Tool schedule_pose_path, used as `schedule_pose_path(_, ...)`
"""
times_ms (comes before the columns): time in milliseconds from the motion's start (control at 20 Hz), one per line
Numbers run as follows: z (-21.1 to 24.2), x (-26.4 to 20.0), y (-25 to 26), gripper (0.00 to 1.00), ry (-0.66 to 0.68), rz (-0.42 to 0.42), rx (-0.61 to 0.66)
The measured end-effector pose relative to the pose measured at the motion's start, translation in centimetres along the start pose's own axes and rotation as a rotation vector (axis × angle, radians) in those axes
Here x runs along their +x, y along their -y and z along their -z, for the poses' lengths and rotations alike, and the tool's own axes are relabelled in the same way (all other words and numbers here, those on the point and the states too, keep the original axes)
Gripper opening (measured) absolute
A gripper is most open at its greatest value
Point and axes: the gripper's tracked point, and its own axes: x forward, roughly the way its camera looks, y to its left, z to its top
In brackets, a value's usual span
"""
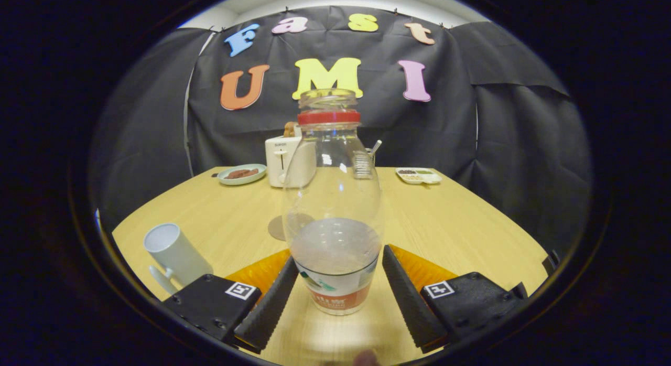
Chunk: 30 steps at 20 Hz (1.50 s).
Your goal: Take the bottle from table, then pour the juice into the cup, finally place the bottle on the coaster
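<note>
Wooden and pale, the tabletop (451, 224) is carrying everything under a booth wall of black cloth. Nearest of all, the fingers (335, 295) are standing spread, one on each side of the base of the bottle (333, 208), with the pads close to its labelled foot but seemingly not pressing on it; whether the left pad is already touching is hard to tell. The bottle is standing upright between them, its long axis vertical and square to the line of the fingers, its mouth open above a red collar and a greyish liquid filling only the lower part. So the fingers are lying level with its lowest band, well below its widest bulge, and closing them straight inward looks like the whole of the coming move. A grip this low could let the tall body tip when it is lifted. Off to the left of the left finger, the cup (175, 256) is waiting with its mouth open and its handle turned toward the camera. Just beyond the bottle, partly seen through the glass, the round coaster (280, 227) is lying flat. Farther back, a toaster (280, 161), a plate (242, 174) and a small tray (419, 175) are sitting near the far edge.
</note>
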Motion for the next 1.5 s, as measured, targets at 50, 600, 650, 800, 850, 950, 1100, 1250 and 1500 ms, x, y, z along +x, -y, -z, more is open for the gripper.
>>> schedule_pose_path(50, -0.2, 0.0, -0.2, 0.97, 0.007, 0.001, -0.001)
schedule_pose_path(600, -3.1, -0.4, -3.8, 0.79, 0.038, -0.013, -0.205)
schedule_pose_path(650, -3.6, -0.5, -4.3, 0.79, 0.049, -0.011, -0.243)
schedule_pose_path(800, -4.8, -0.4, -5.5, 0.78, 0.088, 0.013, -0.404)
schedule_pose_path(850, -5.1, -0.1, -5.7, 0.78, 0.099, 0.034, -0.475)
schedule_pose_path(950, -5.4, 0.3, -6.3, 0.77, 0.122, 0.062, -0.613)
schedule_pose_path(1100, -4.6, 0.8, -7.7, 0.77, 0.127, 0.067, -0.755)
schedule_pose_path(1250, -3.9, 1.2, -9.1, 0.77, 0.141, 0.082, -0.898)
schedule_pose_path(1500, -3.2, 1.4, -10.0, 0.77, 0.205, 0.136, -1.153)
